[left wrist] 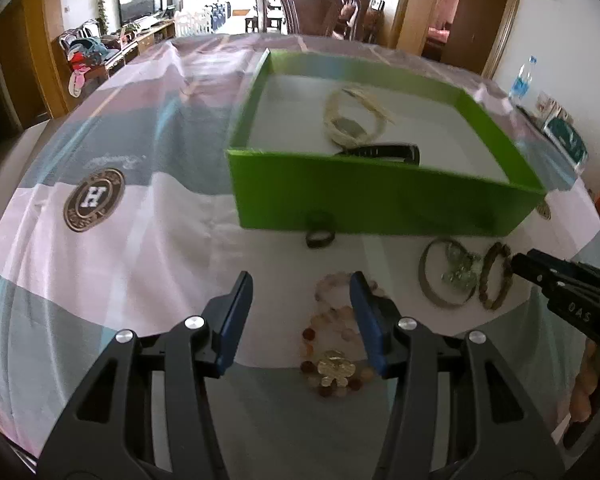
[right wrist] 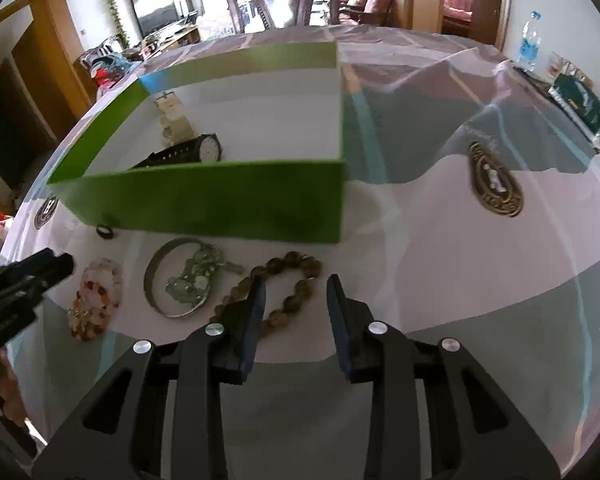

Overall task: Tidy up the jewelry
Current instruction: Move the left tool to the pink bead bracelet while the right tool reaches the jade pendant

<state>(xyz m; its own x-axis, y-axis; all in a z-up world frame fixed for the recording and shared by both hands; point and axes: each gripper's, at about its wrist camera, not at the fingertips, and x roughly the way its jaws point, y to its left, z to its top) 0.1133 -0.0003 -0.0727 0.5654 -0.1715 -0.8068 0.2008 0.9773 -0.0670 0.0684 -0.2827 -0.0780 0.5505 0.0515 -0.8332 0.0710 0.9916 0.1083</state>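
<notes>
A: Hanging over the tabletop (left wrist: 112, 264), both grippers point down at the jewelry, yes?

B: Yes. The left gripper (left wrist: 301, 292) has its jaws about half apart, nothing pinched. A pink bracelet (left wrist: 336, 332) with a gold charm lies on the cloth under it, partly between the blue pads (left wrist: 236, 312), and the right pad hides part of the beads. Whether a pad touches them I cannot tell.

A: And the right gripper (right wrist: 296, 294)?

B: Jaws narrower, a modest gap, nothing clamped. A brown bracelet (right wrist: 296, 276) curls on the cloth with part of its loop between the fingertips and the rest running behind the left pad.

A: Where does everything else lie?

B: In the right wrist view, a row in front of the green box (right wrist: 228, 200): the pink beads at left, then a metal bangle (right wrist: 160, 280) with a pale green pendant (right wrist: 196, 276) lying in and across it, then the brown beads. A small dark ring (right wrist: 105, 231) sits just beside the box's front wall.

A: Anything inside the box?

B: A black watch (right wrist: 188, 152) and a cream-coloured piece (right wrist: 172, 116) behind it, both on the white floor near the left side.

A: Do the grippers see each other?

B: The left one's tip shows at the left edge of the right view, near the pink beads; the right one's tip enters the left view beside the brown beads
</notes>
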